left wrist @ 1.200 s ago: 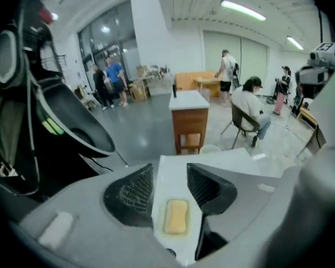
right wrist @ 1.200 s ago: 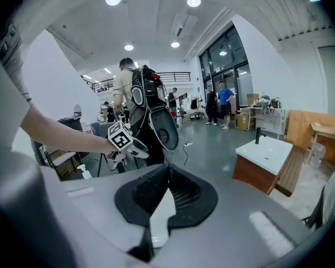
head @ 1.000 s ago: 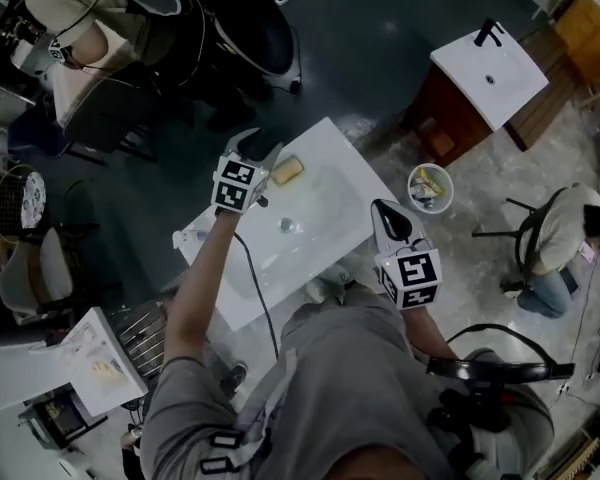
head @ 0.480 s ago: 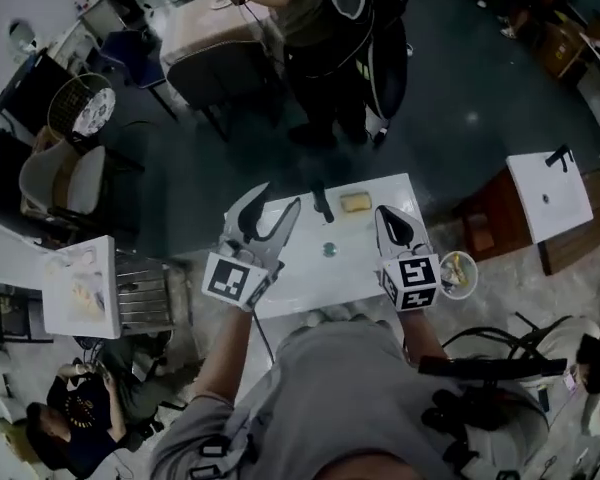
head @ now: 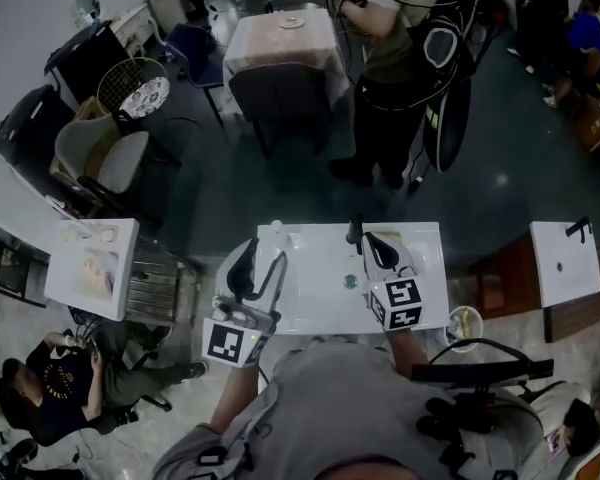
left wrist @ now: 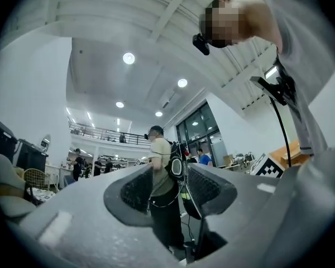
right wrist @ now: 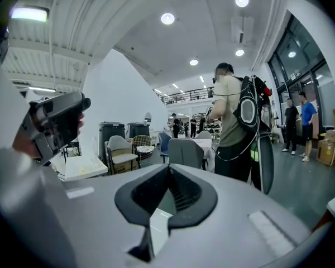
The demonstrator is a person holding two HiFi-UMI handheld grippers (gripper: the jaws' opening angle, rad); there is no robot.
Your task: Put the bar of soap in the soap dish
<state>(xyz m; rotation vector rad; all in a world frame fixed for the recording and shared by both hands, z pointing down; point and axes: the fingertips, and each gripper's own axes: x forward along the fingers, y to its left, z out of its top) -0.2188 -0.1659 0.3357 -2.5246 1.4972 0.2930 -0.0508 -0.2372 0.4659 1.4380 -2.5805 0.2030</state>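
- The bar of soap [head: 391, 235] shows only as a small pale patch on the back rim of the white worktop [head: 310, 303]. It lies just right of the tap [head: 355, 230]. It is too small to tell whether a soap dish sits under it.
- The right claw [head: 370, 240] hangs just beside that patch, with its jaws together on nothing.
- The left claw [head: 263, 258] stands at the worktop's left edge, jaws apart, with only the room showing between them.
- Both claws point out across the room rather than down at the basin. The scene fits a bar waiting to be fetched, or a bar already lying in its dish with the claws clear.
- Either way, doing it well probably means looking squarely at the back rim to check bar against dish.
- Soap is likely slick and soft, so it would handle best with pads square on its long sides and a modest squeeze.
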